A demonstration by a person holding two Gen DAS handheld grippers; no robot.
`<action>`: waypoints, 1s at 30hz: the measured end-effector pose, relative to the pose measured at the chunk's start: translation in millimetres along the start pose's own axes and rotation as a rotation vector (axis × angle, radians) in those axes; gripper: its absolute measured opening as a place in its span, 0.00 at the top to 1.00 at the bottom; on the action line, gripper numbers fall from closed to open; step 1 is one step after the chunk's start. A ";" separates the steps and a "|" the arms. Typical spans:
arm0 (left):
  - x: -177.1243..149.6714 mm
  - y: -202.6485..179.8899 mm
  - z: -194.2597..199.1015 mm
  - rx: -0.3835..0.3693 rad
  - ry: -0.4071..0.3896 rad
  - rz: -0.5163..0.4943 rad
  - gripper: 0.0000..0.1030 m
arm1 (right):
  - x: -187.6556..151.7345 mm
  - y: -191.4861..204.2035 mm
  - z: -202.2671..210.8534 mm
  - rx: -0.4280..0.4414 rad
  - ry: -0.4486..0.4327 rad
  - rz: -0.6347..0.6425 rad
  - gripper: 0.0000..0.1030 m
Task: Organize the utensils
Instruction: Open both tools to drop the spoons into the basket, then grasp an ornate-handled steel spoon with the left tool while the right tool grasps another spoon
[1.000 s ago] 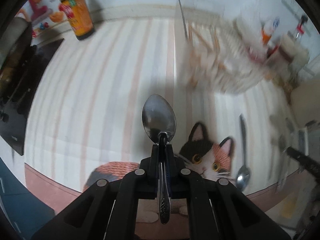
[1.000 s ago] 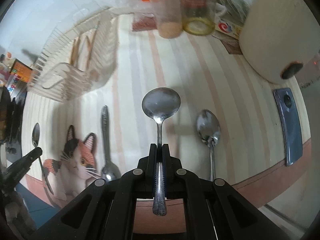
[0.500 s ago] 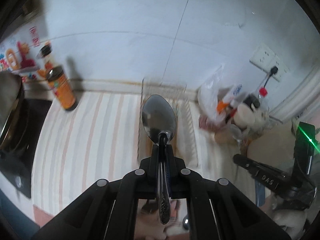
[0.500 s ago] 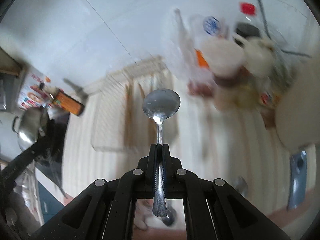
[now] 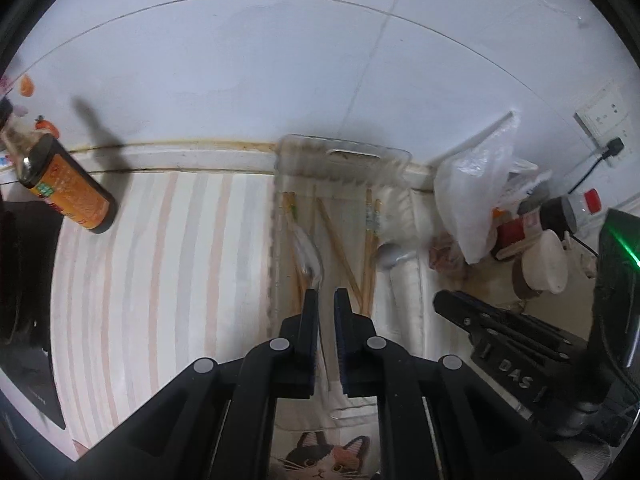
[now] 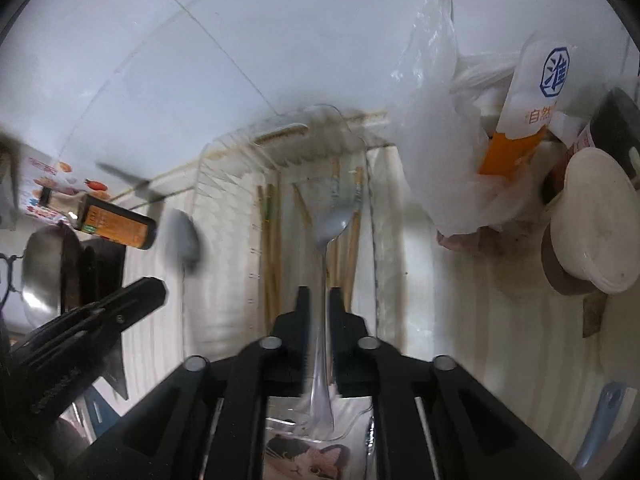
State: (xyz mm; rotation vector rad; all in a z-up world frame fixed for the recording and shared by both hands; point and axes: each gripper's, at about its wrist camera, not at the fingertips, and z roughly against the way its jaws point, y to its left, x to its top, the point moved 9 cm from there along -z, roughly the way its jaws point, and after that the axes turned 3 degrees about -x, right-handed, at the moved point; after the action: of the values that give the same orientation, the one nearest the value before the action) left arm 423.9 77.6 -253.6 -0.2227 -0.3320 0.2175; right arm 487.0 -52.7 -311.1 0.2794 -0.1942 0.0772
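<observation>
Both over the clear tray (image 5: 344, 156) at twelve o'clock: left hand-held gripper (image 5: 326, 300) parted, spoon (image 5: 308, 252) dropping; right hand-held gripper (image 6: 318, 300) parted round a blurred spoon (image 6: 330, 220). Could bounce off chopsticks (image 5: 368, 248), clatter out.

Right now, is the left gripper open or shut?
Open: a clear gap separates the fingers of the left gripper; its spoon is blurred above the clear tray.

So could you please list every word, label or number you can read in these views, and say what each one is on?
"DAS": raised letters on the right tool, seen from the left wrist.
"准" in a blue hexagon: on the white and orange packet.
"自然": orange characters on the same packet, cut off.
Orange bottle: label too blurred to read.
Left tool: embossed lettering illegible.
</observation>
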 end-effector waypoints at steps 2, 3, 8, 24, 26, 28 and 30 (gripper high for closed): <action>-4.3 9.3 6.0 0.068 -0.021 -0.001 0.78 | -4.0 -9.7 9.2 -0.016 -0.022 -0.014 0.66; -6.2 13.0 10.3 0.103 -0.035 -0.008 0.64 | -6.1 -15.0 14.0 -0.025 -0.033 -0.016 0.66; -27.6 26.0 41.8 0.218 -0.174 -0.026 0.26 | -34.7 -57.0 55.0 -0.095 -0.108 -0.048 0.52; -172.2 3.2 -24.4 0.256 -0.006 -0.069 0.00 | -216.2 -210.5 28.3 -0.244 0.055 -0.215 0.41; -192.6 -6.2 -44.2 0.232 0.059 -0.079 0.00 | -229.9 -213.5 12.8 -0.242 0.087 -0.215 0.45; -208.8 -16.4 -60.5 0.206 0.114 -0.082 0.01 | -240.0 -214.2 -2.5 -0.237 0.110 -0.208 0.53; -221.9 -30.1 -75.3 0.164 0.163 -0.087 0.02 | -240.6 -212.0 -3.4 -0.264 0.081 -0.175 0.68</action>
State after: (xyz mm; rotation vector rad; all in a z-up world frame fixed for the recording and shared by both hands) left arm 250.3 -19.2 -381.3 -0.0630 -0.1602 0.1386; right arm 273.9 -266.7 -419.1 0.0295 -0.0968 -0.1101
